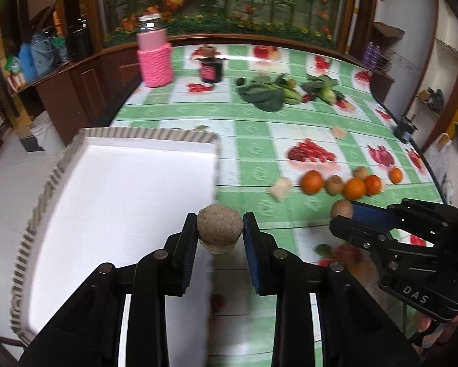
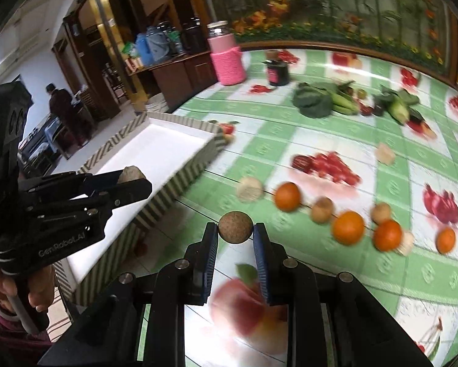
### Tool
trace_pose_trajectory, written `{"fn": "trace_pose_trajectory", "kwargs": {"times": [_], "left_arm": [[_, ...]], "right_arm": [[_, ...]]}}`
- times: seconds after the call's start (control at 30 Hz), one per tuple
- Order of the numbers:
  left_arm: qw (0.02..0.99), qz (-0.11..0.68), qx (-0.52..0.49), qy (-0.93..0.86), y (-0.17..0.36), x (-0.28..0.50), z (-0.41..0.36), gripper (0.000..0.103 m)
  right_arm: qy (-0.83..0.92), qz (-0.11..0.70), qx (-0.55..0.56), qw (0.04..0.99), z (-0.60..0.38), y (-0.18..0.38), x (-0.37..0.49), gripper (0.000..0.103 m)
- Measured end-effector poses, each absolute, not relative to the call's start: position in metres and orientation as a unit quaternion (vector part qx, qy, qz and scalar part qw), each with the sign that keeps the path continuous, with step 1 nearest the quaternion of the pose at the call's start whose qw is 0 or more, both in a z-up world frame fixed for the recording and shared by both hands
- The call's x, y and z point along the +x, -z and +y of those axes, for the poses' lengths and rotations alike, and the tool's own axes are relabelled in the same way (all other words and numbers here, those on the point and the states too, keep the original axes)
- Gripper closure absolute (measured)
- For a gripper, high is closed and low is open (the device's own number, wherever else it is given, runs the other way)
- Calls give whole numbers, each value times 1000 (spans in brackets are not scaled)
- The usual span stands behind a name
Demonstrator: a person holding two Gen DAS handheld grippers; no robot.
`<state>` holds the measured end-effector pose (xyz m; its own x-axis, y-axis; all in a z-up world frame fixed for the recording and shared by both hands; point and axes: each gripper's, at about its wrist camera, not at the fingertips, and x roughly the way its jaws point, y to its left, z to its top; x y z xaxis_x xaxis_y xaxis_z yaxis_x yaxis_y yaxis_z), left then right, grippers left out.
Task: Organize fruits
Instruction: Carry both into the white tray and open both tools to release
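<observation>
A rough brown fruit (image 1: pixel 220 228) sits pinched between the two pads of the left tool (image 1: pixel 219 229), held at the near right edge of the white tray (image 1: pixel 122 189) with the striped rim. The right tool (image 2: pixel 235 227) is likewise clamped on a round brown fruit (image 2: pixel 235 227), held above the bench (image 2: pixel 336 134) just beside the tray's corner. Past it, loose on the green checked cloth, lie the oranges (image 2: pixel 348 227) mixed with more brown fruits (image 2: pixel 321 209) and pale ones (image 2: pixel 249 188) in a ragged row. Farther back sit leafy greens (image 2: pixel 313 101) with other vegetables, a dark jar (image 2: pixel 278 72), and a pink bottle in a knitted sleeve (image 2: pixel 227 58) near the far edge.
</observation>
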<state>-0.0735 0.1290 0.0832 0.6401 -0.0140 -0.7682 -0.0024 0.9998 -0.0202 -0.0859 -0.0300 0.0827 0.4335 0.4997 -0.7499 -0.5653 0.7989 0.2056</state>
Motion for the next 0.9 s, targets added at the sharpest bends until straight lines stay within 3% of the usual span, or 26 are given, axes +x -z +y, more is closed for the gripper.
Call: {"fn": "trace_pose_trajectory", "kwargs": {"times": [0.47,0.9], "left_arm": [[889,453,-52,-46,-74,-36,215,76],[863,491,-89,-80,-38,-13,251,76]], "right_arm": [[-365,427,-83,823,58,-86,-65,79],[-394,458,-153,782,142,-46,-29,79]]}}
